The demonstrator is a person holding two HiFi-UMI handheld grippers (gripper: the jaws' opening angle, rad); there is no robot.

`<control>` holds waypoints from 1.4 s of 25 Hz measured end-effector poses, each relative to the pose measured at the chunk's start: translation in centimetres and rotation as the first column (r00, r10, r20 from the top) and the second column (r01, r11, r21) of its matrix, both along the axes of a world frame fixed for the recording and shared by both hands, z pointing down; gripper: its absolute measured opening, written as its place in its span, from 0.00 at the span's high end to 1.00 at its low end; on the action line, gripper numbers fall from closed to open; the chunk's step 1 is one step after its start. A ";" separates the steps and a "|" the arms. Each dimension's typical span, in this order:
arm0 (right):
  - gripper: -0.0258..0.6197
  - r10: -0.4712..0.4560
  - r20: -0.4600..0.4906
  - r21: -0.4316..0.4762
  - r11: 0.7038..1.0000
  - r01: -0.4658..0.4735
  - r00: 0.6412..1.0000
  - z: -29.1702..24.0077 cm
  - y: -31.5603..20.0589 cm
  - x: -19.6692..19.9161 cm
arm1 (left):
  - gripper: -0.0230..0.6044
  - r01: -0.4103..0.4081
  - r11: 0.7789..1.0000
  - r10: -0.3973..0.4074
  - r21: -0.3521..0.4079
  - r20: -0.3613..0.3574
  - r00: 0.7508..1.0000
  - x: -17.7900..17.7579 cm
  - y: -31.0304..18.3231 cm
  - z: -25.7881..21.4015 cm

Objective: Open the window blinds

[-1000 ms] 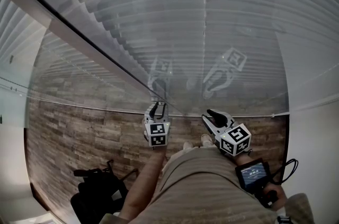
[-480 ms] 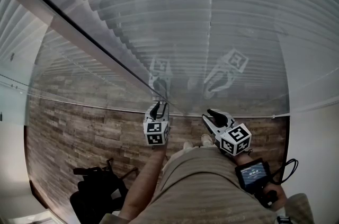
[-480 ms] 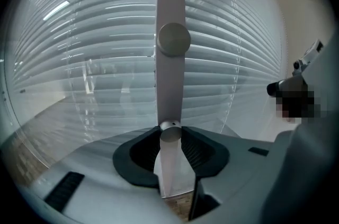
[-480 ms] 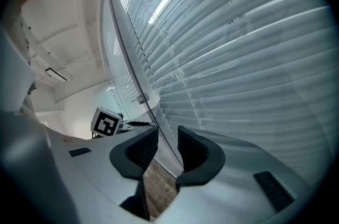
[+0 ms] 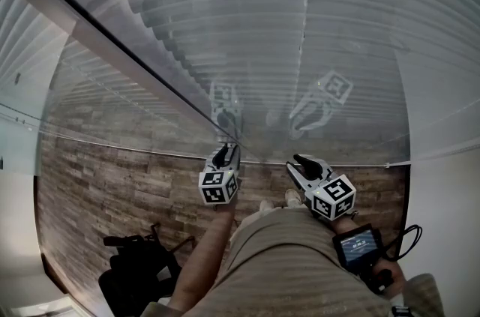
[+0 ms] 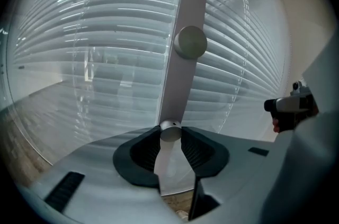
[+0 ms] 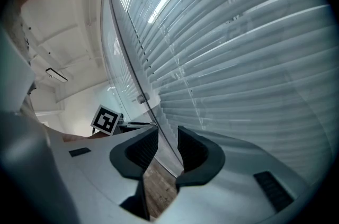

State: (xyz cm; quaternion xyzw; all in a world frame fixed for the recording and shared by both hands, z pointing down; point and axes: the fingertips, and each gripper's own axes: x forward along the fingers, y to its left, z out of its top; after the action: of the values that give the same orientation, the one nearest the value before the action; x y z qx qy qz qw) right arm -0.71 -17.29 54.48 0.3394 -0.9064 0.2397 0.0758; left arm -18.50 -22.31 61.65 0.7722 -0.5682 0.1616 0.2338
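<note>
White slatted blinds hang behind a glass pane, their slats nearly flat and overlapping. In the left gripper view a grey upright bar runs down the pane with a round knob partway up and a small metal knob at its lower end. My left gripper is shut on that small knob, both pads pressing its sides. The right gripper is held beside it with its jaws apart and nothing between them; only the pane's edge shows beyond. In the head view, left gripper and right gripper both point at the glass.
Both grippers are mirrored in the glass. A wood-plank floor lies below, with a black chair at the lower left. A white wall bounds the right side. A small screen device hangs by the person's right arm.
The left gripper has rolled about its own axis on the small knob, its marker cube now tilted. The right gripper has kept still.
</note>
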 end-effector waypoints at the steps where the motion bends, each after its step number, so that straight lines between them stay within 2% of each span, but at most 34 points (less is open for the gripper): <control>1: 0.77 0.000 0.000 0.000 1.000 0.000 1.000 0.0 0.0 0.0 | 0.74 0.003 1.000 -0.003 -0.004 -0.013 1.000 0.0 0.0 0.0; 11: 0.77 -0.004 0.000 0.000 1.000 0.004 1.000 0.0 0.0 -0.2 | 0.75 0.028 0.999 -0.035 -0.045 -0.170 0.985 0.0 0.1 0.0; 19: 0.77 -0.003 0.000 0.002 1.000 0.003 1.000 -0.1 0.1 -0.2 | 0.75 0.049 0.995 -0.075 -0.083 -0.347 0.935 0.0 0.0 0.1; 25: 0.77 -0.005 0.000 0.004 1.000 0.005 1.000 -0.1 0.2 -0.3 | 0.75 0.063 0.991 -0.113 -0.116 -0.500 0.859 -0.1 0.0 0.2; 30: 0.77 -0.005 -0.002 0.004 1.000 0.005 1.000 -0.1 0.3 -0.4 | 0.75 0.057 0.989 -0.129 -0.133 -0.635 0.762 -0.1 0.0 0.1; 35: 0.77 -0.005 -0.001 0.005 1.000 0.005 1.000 -0.1 0.3 -0.3 | 0.75 0.054 0.987 -0.147 -0.150 -0.718 0.680 0.1 0.0 -0.1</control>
State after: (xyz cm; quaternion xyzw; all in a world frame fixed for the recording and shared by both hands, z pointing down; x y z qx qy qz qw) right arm -1.03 -16.95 54.33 0.3373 -0.9078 0.2373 0.0760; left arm -18.42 -22.33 61.51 0.7255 -0.4603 -0.1376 0.4928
